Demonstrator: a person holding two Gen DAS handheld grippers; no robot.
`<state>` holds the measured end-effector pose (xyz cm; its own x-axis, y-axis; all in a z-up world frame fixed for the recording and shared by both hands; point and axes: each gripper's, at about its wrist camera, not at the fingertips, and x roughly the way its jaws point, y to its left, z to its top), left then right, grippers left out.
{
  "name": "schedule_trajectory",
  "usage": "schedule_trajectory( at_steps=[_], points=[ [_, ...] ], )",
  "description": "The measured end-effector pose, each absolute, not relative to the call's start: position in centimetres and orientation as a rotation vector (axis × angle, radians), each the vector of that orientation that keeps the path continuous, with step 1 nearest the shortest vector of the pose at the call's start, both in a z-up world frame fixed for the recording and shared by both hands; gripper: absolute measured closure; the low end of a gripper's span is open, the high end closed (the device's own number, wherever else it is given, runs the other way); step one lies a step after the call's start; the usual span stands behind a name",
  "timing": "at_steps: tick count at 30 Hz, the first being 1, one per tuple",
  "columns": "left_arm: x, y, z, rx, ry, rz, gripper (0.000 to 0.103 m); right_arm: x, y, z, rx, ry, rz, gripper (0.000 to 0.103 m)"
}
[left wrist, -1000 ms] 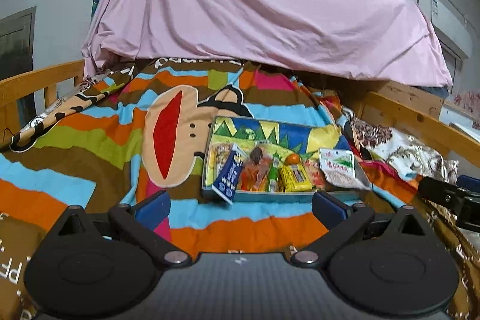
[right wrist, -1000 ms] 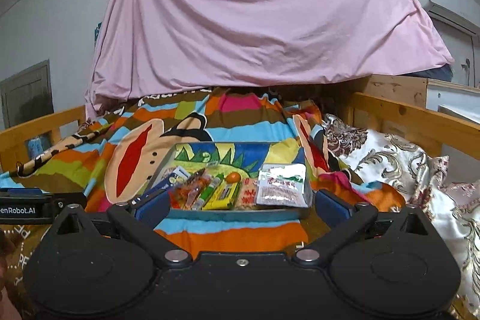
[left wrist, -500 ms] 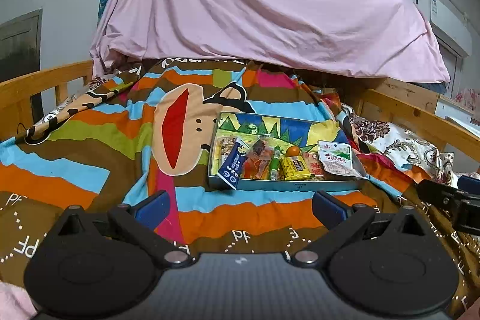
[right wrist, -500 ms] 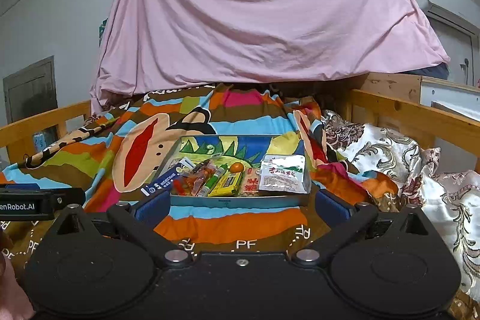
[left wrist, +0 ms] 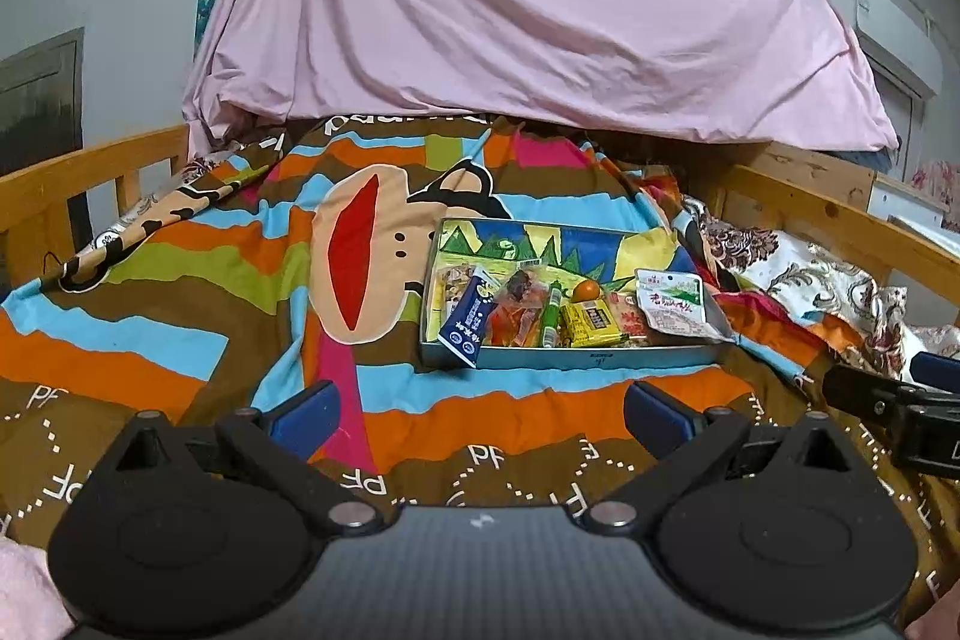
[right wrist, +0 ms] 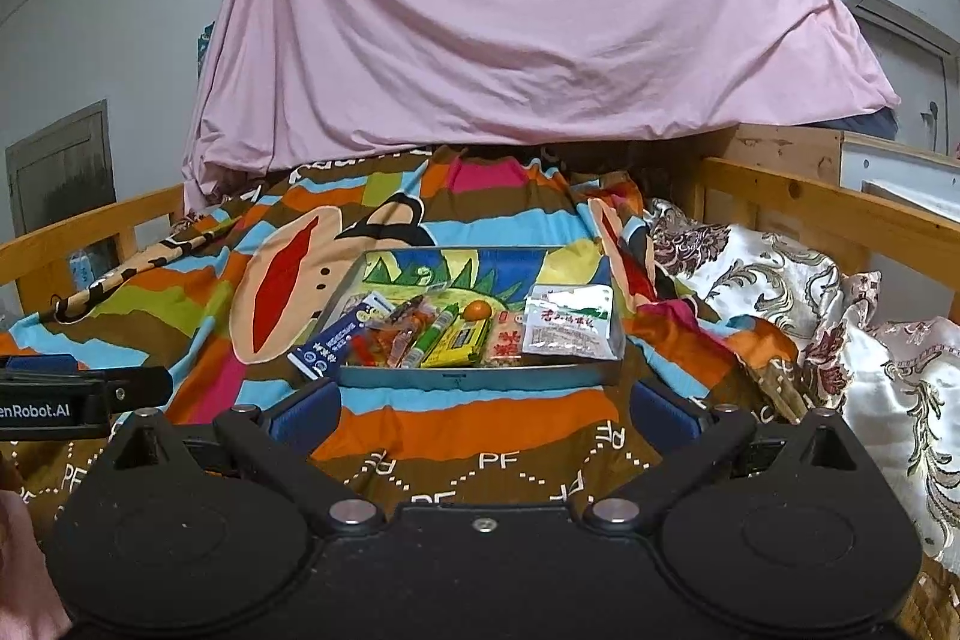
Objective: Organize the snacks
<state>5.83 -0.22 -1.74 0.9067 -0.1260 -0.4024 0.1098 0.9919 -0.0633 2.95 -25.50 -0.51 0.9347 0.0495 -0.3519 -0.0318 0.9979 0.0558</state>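
A shallow snack tray (left wrist: 600,355) with a cartoon-printed bottom sits on the striped blanket (left wrist: 180,280), ahead of both grippers; inside lie a blue packet (left wrist: 467,319) leaning over the left rim, a green tube (left wrist: 551,311), a yellow packet (left wrist: 591,323), a small orange (left wrist: 585,288) and a white pouch (left wrist: 672,304); the left gripper (left wrist: 480,409) and right gripper (right wrist: 485,403) hover spread wide, empty, short of the tray.
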Motion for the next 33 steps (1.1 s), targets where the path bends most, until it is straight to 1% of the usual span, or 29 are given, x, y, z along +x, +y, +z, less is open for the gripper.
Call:
schedule_trajectory(
  at_steps=[6, 16, 33],
  points=[
    [6.1, -0.4, -2.0, -0.021, 0.438, -0.117, 0.000, 3.2, -25.5, -0.8, 0.056, 0.387, 0.033, 0.001],
    [7.2, -0.3, -2.8, -0.009, 0.529, -0.077, 0.000, 4.0, -25.6, -1.6, 0.058, 0.449, 0.013, 0.001],
    [7.2, -0.2, -2.9, -0.014, 0.533, -0.075, 0.000, 4.2, -25.6, -1.7, 0.050, 0.459, 0.014, 0.001]
  ],
)
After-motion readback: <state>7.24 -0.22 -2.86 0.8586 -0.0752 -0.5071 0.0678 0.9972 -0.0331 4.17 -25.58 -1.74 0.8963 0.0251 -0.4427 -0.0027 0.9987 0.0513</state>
